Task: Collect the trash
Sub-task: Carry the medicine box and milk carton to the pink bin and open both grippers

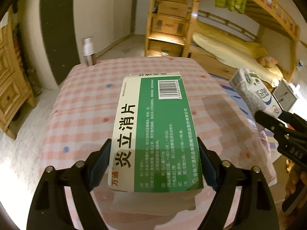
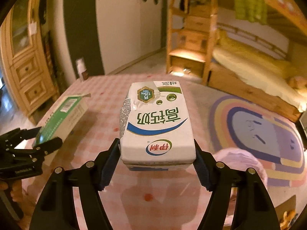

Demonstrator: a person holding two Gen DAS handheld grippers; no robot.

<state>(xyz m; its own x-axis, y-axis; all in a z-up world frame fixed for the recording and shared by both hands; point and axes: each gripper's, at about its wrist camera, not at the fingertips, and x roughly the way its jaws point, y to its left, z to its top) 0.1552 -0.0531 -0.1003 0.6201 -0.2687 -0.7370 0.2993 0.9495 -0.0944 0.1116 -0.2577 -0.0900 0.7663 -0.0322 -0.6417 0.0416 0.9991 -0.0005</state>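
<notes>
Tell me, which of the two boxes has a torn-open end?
The green medicine box, held in the left gripper: its far end flap is torn open. The white milk carton in the right gripper looks closed.

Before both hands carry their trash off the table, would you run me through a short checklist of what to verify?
1. Left gripper clamped on the green medicine box: ok.
2. Right gripper clamped on the milk carton: ok.
3. Both items lifted off the checked tablecloth: ok, shadows lie beneath them.
4. The two grippers apart from each other: ok.
5. Spray bottle at the far corner undisturbed: ok, upright.
6. Bin location: cannot tell, none in view.
</notes>
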